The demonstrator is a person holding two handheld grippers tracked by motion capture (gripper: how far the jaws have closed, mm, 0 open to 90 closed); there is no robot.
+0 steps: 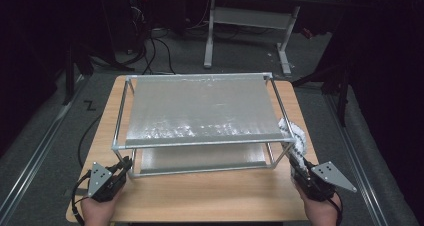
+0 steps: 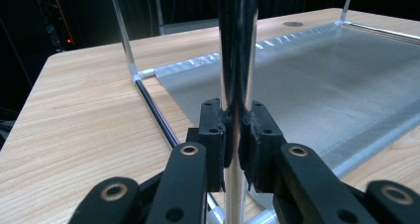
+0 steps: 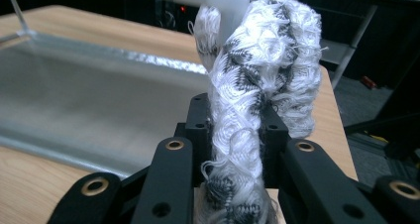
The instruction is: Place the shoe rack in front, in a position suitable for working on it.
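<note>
A two-shelf metal rack (image 1: 200, 111) with silvery fabric shelves stands on the wooden table (image 1: 210, 196). My left gripper (image 1: 125, 165) is shut on the rack's near-left upright post (image 2: 237, 60), its pads clamped on the shiny tube. My right gripper (image 1: 296, 165) is shut on a white and grey fluffy cloth (image 3: 257, 85), bunched and pressed against the rack's near-right corner (image 1: 291, 142). In the high view the cloth (image 1: 296, 133) wraps the top of that corner post.
The rack covers most of the tabletop, leaving a bare wooden strip along the near edge. Beyond the table are a dark floor with cables (image 1: 150, 51) and the white legs of another desk (image 1: 210, 36).
</note>
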